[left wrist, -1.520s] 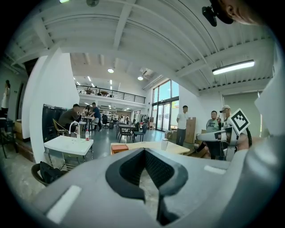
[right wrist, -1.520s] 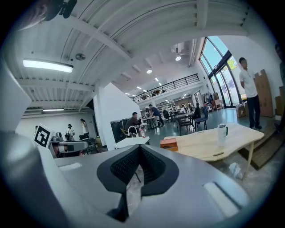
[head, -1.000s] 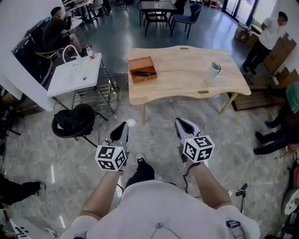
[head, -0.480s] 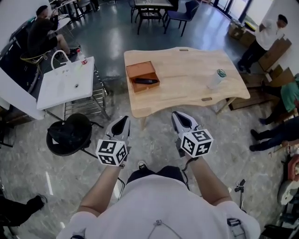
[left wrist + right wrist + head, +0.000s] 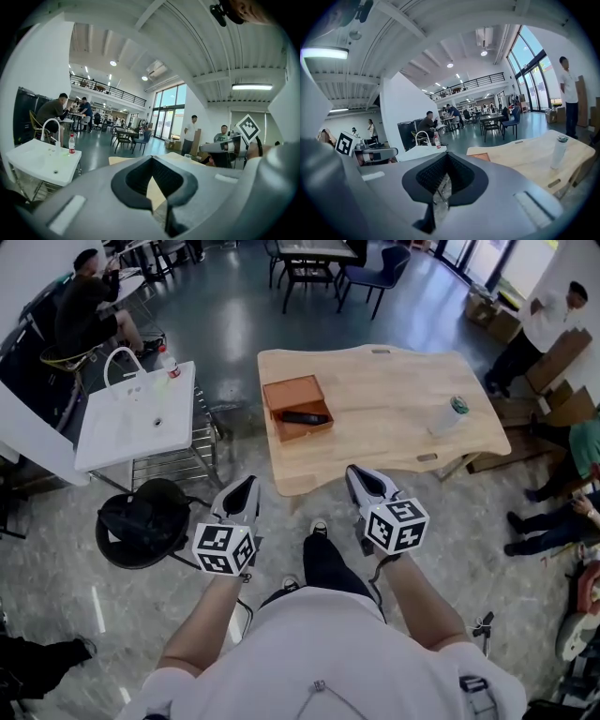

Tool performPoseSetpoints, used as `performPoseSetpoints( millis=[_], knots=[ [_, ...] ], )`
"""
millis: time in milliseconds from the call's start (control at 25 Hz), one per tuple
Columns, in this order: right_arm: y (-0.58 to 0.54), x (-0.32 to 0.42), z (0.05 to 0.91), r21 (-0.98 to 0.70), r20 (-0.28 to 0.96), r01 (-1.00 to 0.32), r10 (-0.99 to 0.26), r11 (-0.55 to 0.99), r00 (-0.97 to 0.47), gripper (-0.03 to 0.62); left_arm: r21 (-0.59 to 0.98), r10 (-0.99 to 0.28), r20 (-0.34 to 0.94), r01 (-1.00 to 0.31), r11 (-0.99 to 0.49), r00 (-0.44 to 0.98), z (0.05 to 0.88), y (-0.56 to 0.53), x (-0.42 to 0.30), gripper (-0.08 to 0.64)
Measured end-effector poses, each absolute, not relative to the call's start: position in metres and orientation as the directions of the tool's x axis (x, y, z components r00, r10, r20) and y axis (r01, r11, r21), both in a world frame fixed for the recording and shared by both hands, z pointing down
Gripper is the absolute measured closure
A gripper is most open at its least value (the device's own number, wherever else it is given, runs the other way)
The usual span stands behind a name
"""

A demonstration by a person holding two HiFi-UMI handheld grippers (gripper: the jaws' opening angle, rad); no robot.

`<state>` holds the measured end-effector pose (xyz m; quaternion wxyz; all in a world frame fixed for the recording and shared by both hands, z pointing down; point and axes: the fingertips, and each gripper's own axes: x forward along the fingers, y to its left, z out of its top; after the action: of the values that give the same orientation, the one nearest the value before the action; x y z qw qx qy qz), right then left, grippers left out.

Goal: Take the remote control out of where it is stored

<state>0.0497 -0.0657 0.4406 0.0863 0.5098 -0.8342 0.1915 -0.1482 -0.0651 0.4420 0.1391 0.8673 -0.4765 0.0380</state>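
Approach: you now stand nearer the table point(image 5: 394, 418) than a second ago. Stored item: remote control point(image 5: 305, 417) in brown box point(image 5: 287, 390), untouched. Your left gripper point(image 5: 241, 495) and right gripper point(image 5: 369, 486): closed, empty.

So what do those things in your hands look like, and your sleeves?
The left hand-held gripper and right hand-held gripper are pale grey shells tapering to a point, with black ribbed pads inside. Each carries a cube printed with black-and-white square markers. A thin dark cable seems to hang under the right one. The shirt is white, short-sleeved.
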Motion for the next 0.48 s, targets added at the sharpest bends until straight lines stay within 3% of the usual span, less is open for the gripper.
performPoseSetpoints(
  millis=[480],
  knots=[
    [-0.221, 0.064, 0.466, -0.279, 0.345, -0.852, -0.782, 0.443, -0.519, 0.565, 0.187, -0.834, 0.243, -0.867, -0.461, 0.496, 0.458, -0.207, -0.133, 0.560]
  ],
)
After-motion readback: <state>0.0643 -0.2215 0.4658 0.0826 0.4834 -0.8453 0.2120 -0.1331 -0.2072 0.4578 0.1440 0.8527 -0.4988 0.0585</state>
